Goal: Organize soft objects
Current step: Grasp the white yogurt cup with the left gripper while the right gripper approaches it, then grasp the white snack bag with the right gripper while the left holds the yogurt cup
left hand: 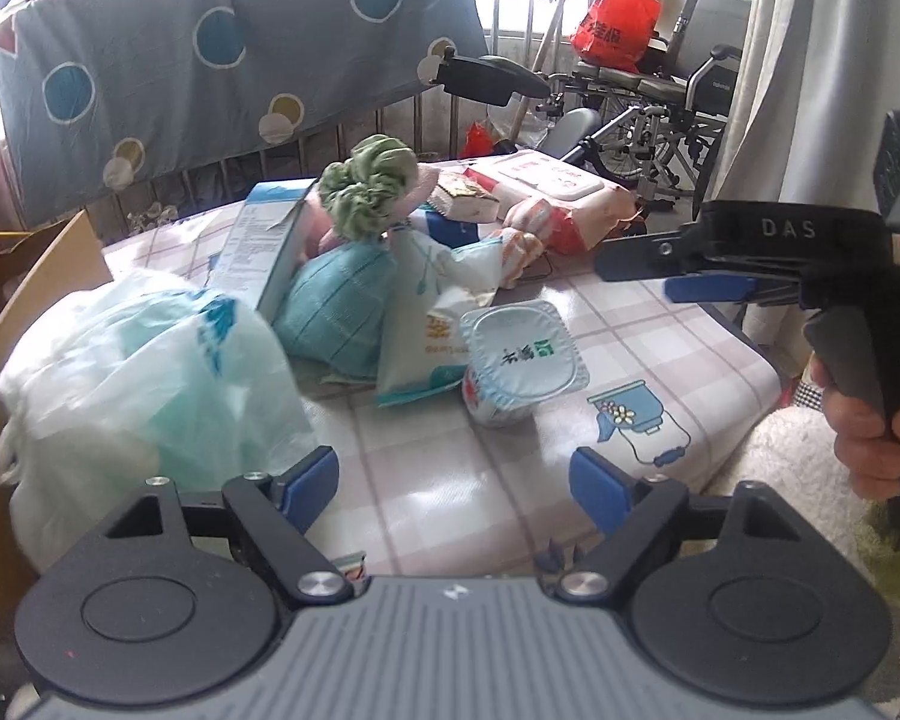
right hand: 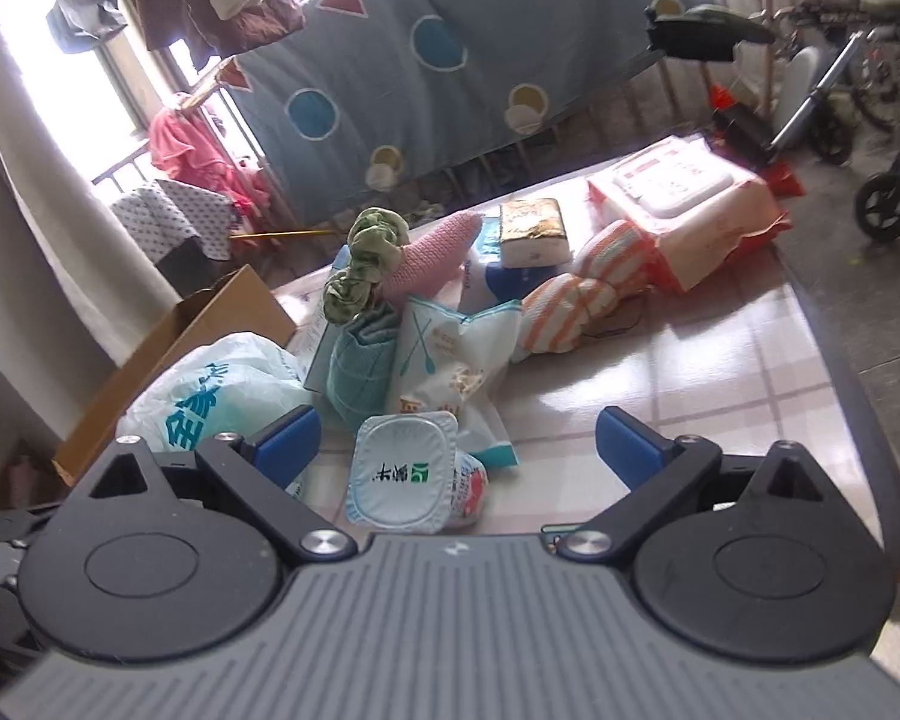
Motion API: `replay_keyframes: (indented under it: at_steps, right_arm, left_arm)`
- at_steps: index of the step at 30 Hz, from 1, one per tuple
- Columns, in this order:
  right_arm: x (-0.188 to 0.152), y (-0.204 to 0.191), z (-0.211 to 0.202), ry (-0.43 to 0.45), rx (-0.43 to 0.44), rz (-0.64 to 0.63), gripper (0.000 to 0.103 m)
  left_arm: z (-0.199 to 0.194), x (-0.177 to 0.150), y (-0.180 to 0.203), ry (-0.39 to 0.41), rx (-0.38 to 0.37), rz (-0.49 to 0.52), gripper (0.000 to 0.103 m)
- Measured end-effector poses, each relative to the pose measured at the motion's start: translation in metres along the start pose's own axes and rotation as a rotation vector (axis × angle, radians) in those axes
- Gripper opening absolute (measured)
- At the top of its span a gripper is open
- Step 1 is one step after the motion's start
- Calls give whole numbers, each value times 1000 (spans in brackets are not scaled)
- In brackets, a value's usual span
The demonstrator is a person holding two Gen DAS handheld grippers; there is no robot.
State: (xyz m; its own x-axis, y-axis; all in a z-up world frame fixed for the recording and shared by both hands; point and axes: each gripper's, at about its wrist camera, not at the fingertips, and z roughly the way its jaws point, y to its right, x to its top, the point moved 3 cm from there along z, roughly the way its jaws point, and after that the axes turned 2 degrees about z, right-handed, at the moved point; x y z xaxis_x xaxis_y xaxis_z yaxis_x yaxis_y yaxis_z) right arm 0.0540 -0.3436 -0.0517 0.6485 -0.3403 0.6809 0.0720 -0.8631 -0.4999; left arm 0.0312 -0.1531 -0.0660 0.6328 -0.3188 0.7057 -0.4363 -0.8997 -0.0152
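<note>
Closest to my left lens, the left gripper [left hand: 453,489] has its blue pads spread wide with only checked tablecloth [left hand: 660,324] between them; it holds nothing. From the right wrist view, the right gripper [right hand: 457,450] is equally wide open and empty, though the foil-lidded yogurt cup [right hand: 405,468] sits in the gap between its pads, touching neither. That same cup [left hand: 519,357] appears in the left view at 12 o'clock from the left gripper, tilted with its lid facing toward the camera. Only the left view shows the right gripper [left hand: 648,273] from the side, reaching in from 3 o'clock, with a hand [left hand: 870,426] on its handle. Only the right view shows the striped orange-and-white sock roll [right hand: 582,294] clearly, its long axis running from 7 toward 1 o'clock, touching the wet-wipes pack [right hand: 690,222] behind it. The soft pile sits mid-table: a teal knit cloth [left hand: 336,306], a green scrunchie [left hand: 369,186] on top of it, and a pink knit piece [right hand: 432,255] whose long axis points toward 1 o'clock in the right view. A snack pouch [right hand: 450,360] leans against the teal cloth, upright, its long axis near vertical. At 9 o'clock lies a white plastic bag [left hand: 138,372] beside a cardboard box [right hand: 168,342]. A small tissue pack [right hand: 534,231] rests behind the pink piece.
</note>
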Motion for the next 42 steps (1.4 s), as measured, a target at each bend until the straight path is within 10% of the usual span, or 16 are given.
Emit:
replay_keyframes:
  at_steps: [7,15,21,36,42]
  right_arm:
    - [6,33,45,-148,200,155,56]
    - [2,51,88,-267,302,266,40]
    - [-5,59,99,-334,392,373,26]
    - [-35,20,111,-523,449,472,28]
    - [-39,16,113,-532,436,486,32]
  left_arm:
    - [30,17,22,-4,-35,49,85]
    - [81,29,32,-99,-42,42,85]
    - [92,33,29,-120,-66,5,63]
    - [56,7,-14,-176,-67,-143,61]
    - [55,7,-17,-140,-44,-126,81]
